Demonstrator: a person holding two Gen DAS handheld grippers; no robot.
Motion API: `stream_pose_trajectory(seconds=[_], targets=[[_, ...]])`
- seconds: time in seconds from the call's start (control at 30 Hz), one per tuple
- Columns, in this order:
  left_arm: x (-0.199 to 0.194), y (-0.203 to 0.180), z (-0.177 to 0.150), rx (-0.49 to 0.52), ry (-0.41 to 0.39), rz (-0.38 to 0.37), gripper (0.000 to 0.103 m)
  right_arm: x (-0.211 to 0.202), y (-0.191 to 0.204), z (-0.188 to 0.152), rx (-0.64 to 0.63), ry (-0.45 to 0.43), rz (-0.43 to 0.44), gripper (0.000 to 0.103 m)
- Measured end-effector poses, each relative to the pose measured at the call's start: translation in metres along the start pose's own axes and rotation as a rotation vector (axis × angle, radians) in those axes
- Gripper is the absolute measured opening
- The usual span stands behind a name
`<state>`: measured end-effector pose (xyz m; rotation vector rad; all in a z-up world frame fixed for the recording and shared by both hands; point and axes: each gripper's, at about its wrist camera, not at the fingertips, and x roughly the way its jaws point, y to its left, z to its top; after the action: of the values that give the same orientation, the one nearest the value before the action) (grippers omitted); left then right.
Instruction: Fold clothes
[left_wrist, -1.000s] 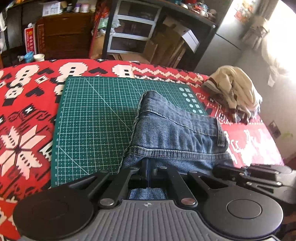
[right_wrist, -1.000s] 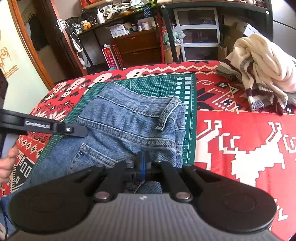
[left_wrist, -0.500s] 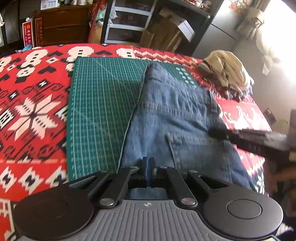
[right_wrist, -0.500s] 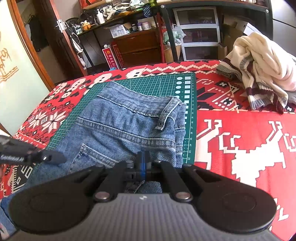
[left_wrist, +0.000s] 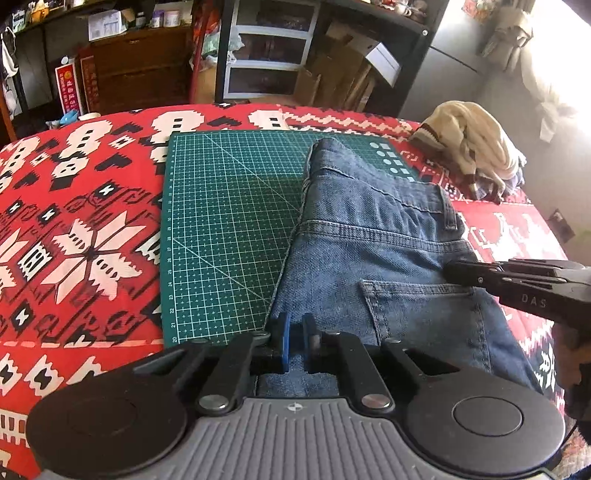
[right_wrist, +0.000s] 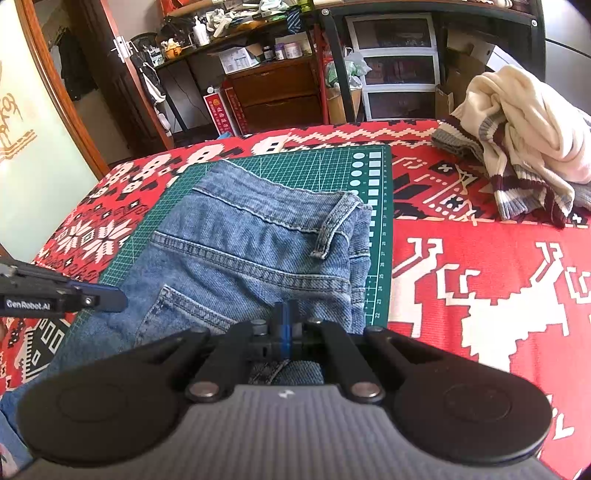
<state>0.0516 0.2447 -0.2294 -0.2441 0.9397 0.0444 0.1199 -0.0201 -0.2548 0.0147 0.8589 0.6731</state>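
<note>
- Bed (left_wrist: 92, 206) under a red patterned blanket.
- Green cutting mat (left_wrist: 229, 221) lies mid-bed, jeans (left_wrist: 373, 251) over its right side.
- Cream sweater (right_wrist: 524, 140) heaped at the far right corner.

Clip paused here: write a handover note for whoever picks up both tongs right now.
Left tongs: slightly open, a narrow gap shows, at the near left edge of the blue denim jeans.
Right tongs: shut, apparently pinching the jeans' near right edge.
Jeans lie folded lengthwise on the green gridded cutting mat, waistband far, back pocket up.
Cream knitted sweater lies heaped far right on the red patterned blanket, untouched.
Left: fold jeans crosswise, then the sweater.
</note>
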Motion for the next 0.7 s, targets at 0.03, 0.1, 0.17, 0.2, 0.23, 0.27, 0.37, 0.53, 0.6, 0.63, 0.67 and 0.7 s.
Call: stream_pose_trajectory(seconds=[0.03, 0.1, 0.17, 0.2, 0.23, 0.27, 0.37, 0.53, 0.6, 0.63, 0.67, 0.7], targets=[[-0.002, 0.001, -0.003, -0.001, 0.002, 0.006, 0.009, 0.0, 0.0, 0.0, 0.003, -0.001, 0.002, 0.0], [-0.007, 0.003, -0.008, -0.001, 0.006, 0.016, 0.009, 0.0, -0.001, 0.0, 0.007, -0.002, 0.005, 0.0], [-0.012, 0.003, -0.014, 0.001, 0.009, 0.017, 0.009, 0.001, -0.001, 0.0, 0.008, -0.002, 0.007, 0.0], [-0.014, 0.004, -0.017, -0.003, 0.011, 0.016, 0.009, 0.001, -0.001, 0.0, 0.008, -0.003, 0.007, 0.0], [-0.016, 0.004, -0.019, -0.01, 0.014, 0.014, 0.009, 0.001, -0.001, 0.0, 0.008, -0.003, 0.006, 0.0], [-0.019, 0.004, -0.019, -0.016, 0.016, 0.011, 0.009, 0.001, -0.001, 0.0, 0.008, -0.003, 0.005, 0.0], [-0.025, 0.001, -0.018, -0.03, 0.007, -0.005, 0.008, 0.0, 0.001, 0.001, 0.009, 0.004, -0.002, 0.0], [-0.024, -0.014, -0.005, -0.014, -0.026, -0.079, 0.008, -0.016, 0.004, -0.002, 0.0, 0.007, -0.027, 0.0], [-0.015, -0.024, -0.001, 0.015, -0.021, -0.075, 0.008, -0.025, 0.003, -0.007, -0.009, 0.012, -0.033, 0.0], [-0.011, -0.027, -0.001, 0.026, -0.015, -0.076, 0.008, -0.029, 0.002, -0.01, -0.011, 0.02, -0.033, 0.001], [-0.006, -0.03, -0.001, 0.032, -0.005, -0.079, 0.008, -0.033, 0.001, -0.014, -0.013, 0.029, -0.032, 0.0], [-0.002, -0.033, -0.001, 0.038, 0.005, -0.082, 0.008, -0.038, 0.0, -0.019, -0.02, 0.033, -0.034, 0.0]])
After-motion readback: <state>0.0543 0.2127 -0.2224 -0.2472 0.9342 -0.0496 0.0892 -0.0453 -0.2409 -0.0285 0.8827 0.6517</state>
